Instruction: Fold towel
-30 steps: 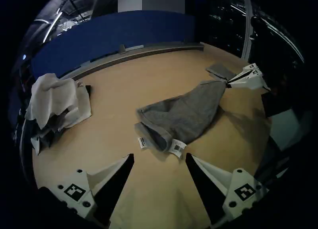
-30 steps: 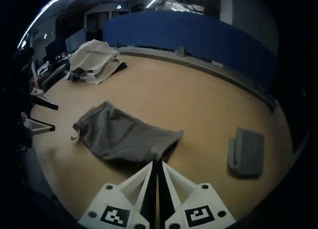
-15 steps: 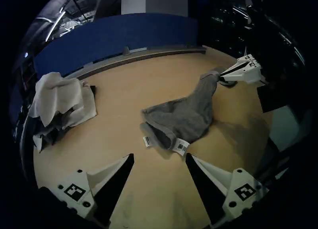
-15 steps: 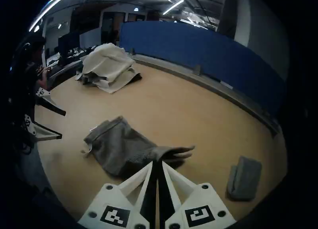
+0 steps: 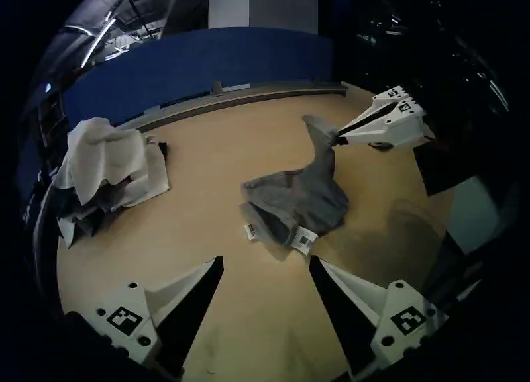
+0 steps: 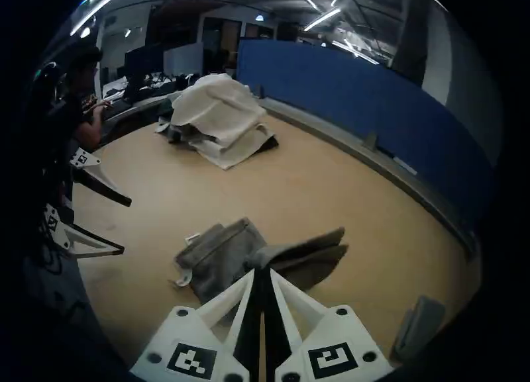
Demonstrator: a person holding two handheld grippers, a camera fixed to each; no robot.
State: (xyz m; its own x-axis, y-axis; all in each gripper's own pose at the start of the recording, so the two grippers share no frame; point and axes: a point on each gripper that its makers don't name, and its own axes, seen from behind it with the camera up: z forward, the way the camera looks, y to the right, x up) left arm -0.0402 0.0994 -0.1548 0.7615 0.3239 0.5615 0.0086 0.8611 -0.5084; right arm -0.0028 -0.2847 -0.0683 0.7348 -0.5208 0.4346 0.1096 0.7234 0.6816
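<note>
Gripping one corner of the grey towel (image 5: 298, 200) with the right gripper (image 5: 339, 137), the left gripper (image 5: 265, 259) released.

Right gripper: the jaws are clenched on a towel corner, both fingers pressed together on the fabric; in the left gripper view that corner is held above the wooden table (image 5: 218, 163), with the cloth hanging from it in a narrow strip. Left gripper: the jaws stand wide apart and grasp nothing, positioned near the table edge, short of the towel. Towel location: bunched near the table centre, with its labelled hem lying on the surface on the side facing the left gripper. A pile of white cloth (image 5: 106, 160) lies well apart, beside the blue partition (image 5: 199, 57). In the right gripper view, a folded grey cloth (image 6: 417, 326) lies at the far right.
</note>
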